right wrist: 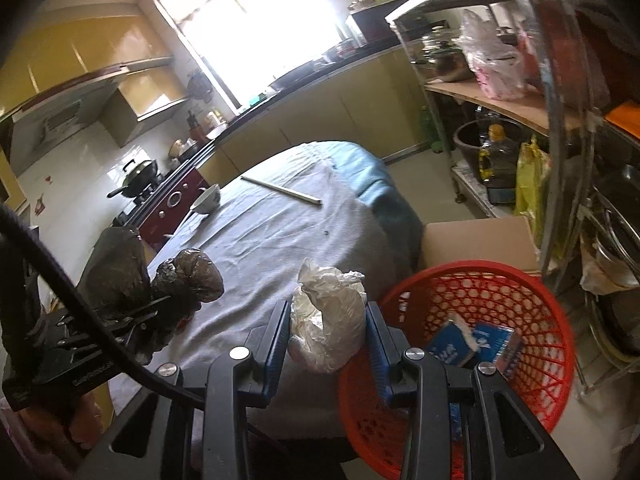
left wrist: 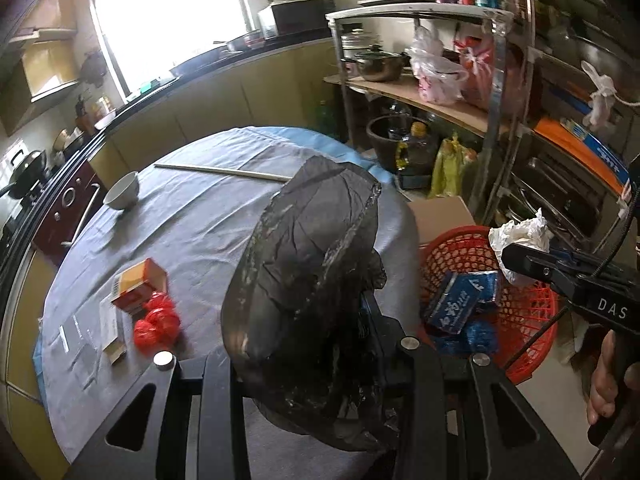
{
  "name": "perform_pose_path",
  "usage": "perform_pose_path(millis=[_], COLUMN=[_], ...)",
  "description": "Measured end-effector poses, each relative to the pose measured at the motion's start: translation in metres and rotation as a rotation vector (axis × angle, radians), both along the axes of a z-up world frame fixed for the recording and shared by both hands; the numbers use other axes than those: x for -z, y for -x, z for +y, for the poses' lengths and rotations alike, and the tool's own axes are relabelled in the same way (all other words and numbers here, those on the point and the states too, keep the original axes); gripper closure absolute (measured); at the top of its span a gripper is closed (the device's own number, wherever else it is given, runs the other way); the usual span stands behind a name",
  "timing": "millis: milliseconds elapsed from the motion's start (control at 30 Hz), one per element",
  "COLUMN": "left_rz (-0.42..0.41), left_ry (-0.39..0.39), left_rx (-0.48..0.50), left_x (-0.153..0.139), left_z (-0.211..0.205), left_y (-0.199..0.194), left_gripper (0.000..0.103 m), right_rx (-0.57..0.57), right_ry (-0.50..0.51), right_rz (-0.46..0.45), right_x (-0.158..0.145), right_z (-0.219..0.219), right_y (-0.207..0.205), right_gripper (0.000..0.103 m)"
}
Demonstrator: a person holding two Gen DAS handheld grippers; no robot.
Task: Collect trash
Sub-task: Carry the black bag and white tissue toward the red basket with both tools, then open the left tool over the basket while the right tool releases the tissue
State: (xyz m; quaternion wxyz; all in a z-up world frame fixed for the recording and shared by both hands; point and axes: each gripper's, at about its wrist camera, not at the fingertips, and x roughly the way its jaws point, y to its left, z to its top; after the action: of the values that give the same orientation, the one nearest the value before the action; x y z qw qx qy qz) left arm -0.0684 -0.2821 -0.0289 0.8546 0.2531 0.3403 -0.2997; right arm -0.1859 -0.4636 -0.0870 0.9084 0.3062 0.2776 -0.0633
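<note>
My left gripper [right wrist: 132,316] has its fingers pinching a crumpled black plastic bag [left wrist: 304,276], held above the cloth-covered counter [left wrist: 208,220]. My right gripper [right wrist: 328,332] has its fingers clamped on a white paper wad [right wrist: 330,320], at the counter edge just beside the red basket [right wrist: 536,292]. Blue packets [left wrist: 456,300] lie in the basket. An orange box [left wrist: 138,284] & red mesh [left wrist: 156,322] sit on the counter w/ a white bowl [left wrist: 122,191].

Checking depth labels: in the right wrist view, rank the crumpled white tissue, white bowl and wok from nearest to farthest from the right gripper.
1. Crumpled white tissue: held between the right gripper's fingers.
2. White bowl: far left side of the table.
3. Wok: on the stove beyond the table, left.
</note>
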Motion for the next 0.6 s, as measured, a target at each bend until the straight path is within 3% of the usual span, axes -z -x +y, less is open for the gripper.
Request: perform_pose_path(millis=[200, 600], left_rz=[0.04, 0.261], left_ry=[0.01, 0.012], left_rx=[0.087, 0.277], left_x=[0.007, 0.041], left_z=[-0.022, -0.072], left_y=[0.013, 0.036], left_gripper=[0.065, 0.064], right_rx=[0.064, 0.197], right_ry=[-0.012, -0.077], right_rz=[0.023, 0.091], right_x=[0.01, 0.037], right_z=[-0.022, -0.065], right_y=[0.022, 0.065], right_gripper=[0.064, 0.064])
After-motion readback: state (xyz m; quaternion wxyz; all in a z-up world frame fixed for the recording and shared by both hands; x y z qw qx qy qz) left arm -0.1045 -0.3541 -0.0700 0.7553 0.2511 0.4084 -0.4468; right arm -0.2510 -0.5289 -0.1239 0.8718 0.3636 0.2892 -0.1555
